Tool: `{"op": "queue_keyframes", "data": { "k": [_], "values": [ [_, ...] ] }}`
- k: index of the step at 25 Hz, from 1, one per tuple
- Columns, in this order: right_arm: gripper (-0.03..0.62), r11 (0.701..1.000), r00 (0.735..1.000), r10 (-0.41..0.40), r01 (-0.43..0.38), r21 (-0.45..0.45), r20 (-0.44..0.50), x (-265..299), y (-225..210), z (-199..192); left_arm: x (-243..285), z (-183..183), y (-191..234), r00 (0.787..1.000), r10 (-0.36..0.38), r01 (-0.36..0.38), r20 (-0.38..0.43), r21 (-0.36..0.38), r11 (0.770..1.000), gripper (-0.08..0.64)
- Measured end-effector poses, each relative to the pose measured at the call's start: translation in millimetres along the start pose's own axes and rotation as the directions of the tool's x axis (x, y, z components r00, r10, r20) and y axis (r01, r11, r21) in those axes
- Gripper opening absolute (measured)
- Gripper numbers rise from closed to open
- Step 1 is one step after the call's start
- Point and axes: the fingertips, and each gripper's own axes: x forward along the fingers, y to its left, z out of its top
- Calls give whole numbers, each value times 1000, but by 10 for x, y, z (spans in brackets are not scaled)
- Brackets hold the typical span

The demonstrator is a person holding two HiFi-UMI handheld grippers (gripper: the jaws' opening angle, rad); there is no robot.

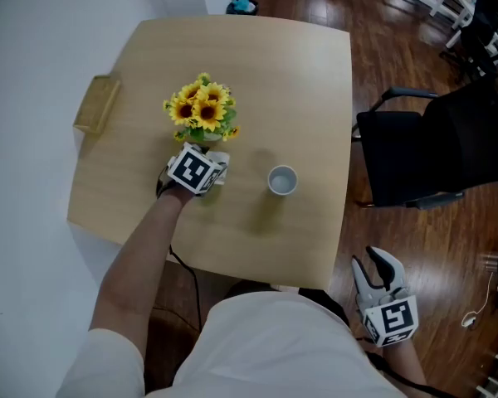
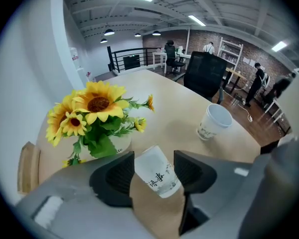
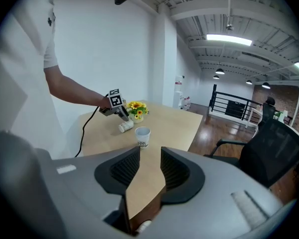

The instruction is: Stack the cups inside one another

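Left claw (image 2: 154, 159) – jaws are set wide apart, at the lower left of the sunflowers (image 2: 92, 114). A white paper cup (image 2: 158, 176) with dark printed characters is seen lying tipped on its side on the counter (image 2: 174, 108) between the two jaws. A gap shows at the right pad, so the cup is not clamped.

A second cup (image 1: 282, 180) is found upright, mouth up, near the middle of the counter, well apart from the first.

Right claw (image 3: 150, 166) – it is held off the counter's near edge, at the lower right of the head view. Its jaws are parted by a narrow gap, and nothing is held or touched.
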Motion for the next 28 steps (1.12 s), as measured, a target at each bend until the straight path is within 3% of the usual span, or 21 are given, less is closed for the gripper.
{"op": "queue_keyframes", "data": {
  "k": [13,18,19,20,23,28],
  "values": [
    [137,999,999,-28,29,36,-21,-33,-23,-115,317,-6,-15,993,-72,86,-90,166,982,262],
    [137,999,1000,-17,18,35,-21,-21,-29,-126,235,-15,-61,995,-70,81,-69,179,981,214],
    [137,999,1000,-15,15,34,-19,-16,-35,-123,196,-11,-62,997,-58,67,-52,182,981,161],
    [137,999,1000,-11,12,32,-16,-10,-39,-117,160,-19,-63,998,-46,53,-38,184,981,36],
    [137,1000,1000,-1,1,25,-11,20,-33,-98,119,-143,-92,998,-42,48,-37,173,984,20],
    [137,1000,1000,22,-22,9,-4,54,-13,-65,-52,-216,-29,999,-46,45,14,78,996,20]
  ]
}}
